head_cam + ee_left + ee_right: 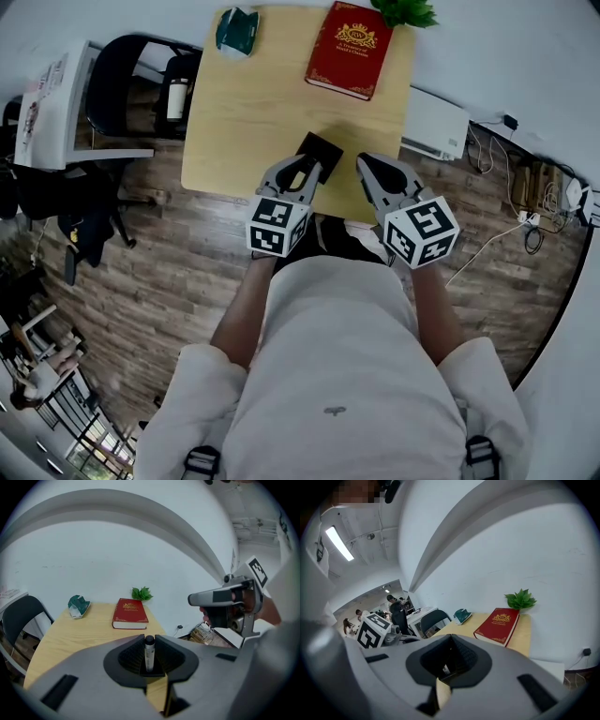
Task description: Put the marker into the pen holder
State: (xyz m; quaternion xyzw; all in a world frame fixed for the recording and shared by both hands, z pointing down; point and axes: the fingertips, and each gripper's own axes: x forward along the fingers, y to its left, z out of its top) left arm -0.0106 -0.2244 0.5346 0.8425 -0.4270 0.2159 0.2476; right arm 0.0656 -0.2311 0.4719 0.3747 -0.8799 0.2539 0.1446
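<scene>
Task partly done: white marker with black cap (149, 652) clamped upright between jaws of left gripper (302, 171), not yet in holder. Black square pen holder (321, 148) sat on light wooden table (234, 112), toward person from red hardcover book (350, 49), just ahead of left gripper. Holder interior dark, contents unclear. Right gripper (364, 161), also on person's side of book, jaws together, empty. Remaining: lower marker in, release.
</scene>
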